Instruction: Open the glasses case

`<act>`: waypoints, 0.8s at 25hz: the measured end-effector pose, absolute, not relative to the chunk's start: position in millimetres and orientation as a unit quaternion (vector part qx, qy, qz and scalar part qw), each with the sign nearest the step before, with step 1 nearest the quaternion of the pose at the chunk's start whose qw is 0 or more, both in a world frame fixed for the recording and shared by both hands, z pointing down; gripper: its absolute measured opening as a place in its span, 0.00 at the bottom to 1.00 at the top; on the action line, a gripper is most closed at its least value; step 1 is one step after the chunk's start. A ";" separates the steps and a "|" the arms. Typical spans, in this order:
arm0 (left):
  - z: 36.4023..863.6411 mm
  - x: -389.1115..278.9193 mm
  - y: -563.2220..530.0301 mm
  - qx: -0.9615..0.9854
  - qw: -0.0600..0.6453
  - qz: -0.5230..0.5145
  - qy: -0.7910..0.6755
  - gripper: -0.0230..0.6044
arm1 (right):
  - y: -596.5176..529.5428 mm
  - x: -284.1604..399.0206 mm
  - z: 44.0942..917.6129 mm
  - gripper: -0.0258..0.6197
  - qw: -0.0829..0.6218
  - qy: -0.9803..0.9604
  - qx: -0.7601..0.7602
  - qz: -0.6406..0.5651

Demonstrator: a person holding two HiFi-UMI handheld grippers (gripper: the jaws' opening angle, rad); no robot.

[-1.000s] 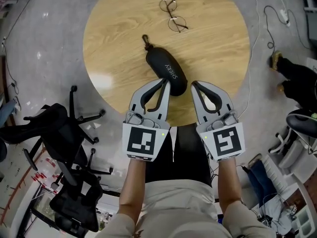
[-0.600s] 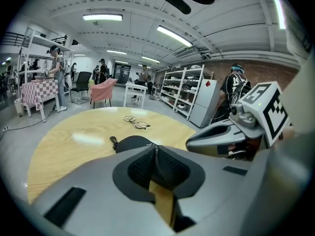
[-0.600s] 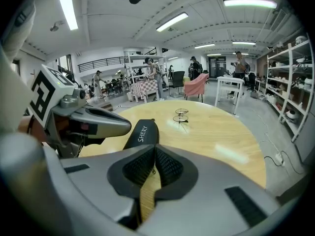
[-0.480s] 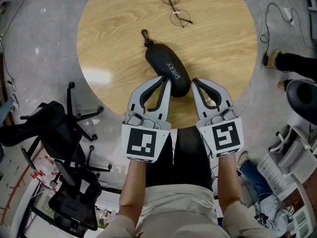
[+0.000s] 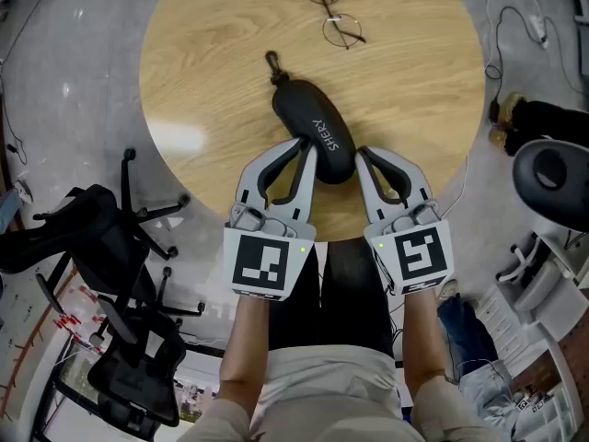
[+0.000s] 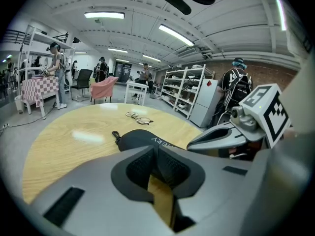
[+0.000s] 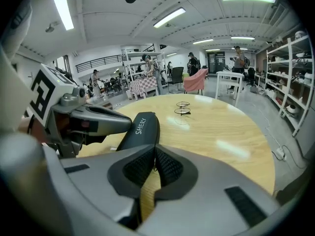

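A black zipped glasses case (image 5: pixel 315 133) with white lettering lies closed on the round wooden table (image 5: pixel 212 72), its pull tab at the far left end. My left gripper (image 5: pixel 309 145) is shut and empty, tips just left of the case's near end (image 6: pixel 147 139). My right gripper (image 5: pixel 359 155) is shut and empty too, tips just right of that same end (image 7: pixel 141 127). Neither visibly grips the case. A pair of wire-framed glasses (image 5: pixel 333 12) lies folded open at the table's far side.
A black office chair (image 5: pixel 101 274) stands on the floor left of the table. A dark stool (image 5: pixel 550 175) and cables are on the right. Shelving and people stand far back in the room in both gripper views.
Both grippers have sunk a little toward the table, and the case's near end now sits between their tips. The jaws stayed shut.
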State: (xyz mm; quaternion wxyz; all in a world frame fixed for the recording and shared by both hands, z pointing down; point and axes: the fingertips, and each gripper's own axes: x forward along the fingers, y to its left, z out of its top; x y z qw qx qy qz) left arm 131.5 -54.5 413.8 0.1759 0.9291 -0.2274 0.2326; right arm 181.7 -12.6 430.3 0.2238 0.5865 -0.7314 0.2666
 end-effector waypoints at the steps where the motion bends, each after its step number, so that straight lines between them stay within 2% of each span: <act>1: 413.7 131.2 -55.0 0.929 0.178 0.230 -0.229 0.08 | -11.5 180.3 430.7 0.07 0.224 -0.731 0.586 0.269; 7: 414.0 126.0 -58.2 0.928 0.181 0.226 -0.235 0.08 | -8.3 168.4 433.1 0.07 0.216 -0.733 0.582 0.280; 20: 399.7 103.9 -68.7 0.926 0.173 0.216 -0.257 0.08 | -22.6 96.6 425.3 0.07 0.205 -0.789 0.511 0.274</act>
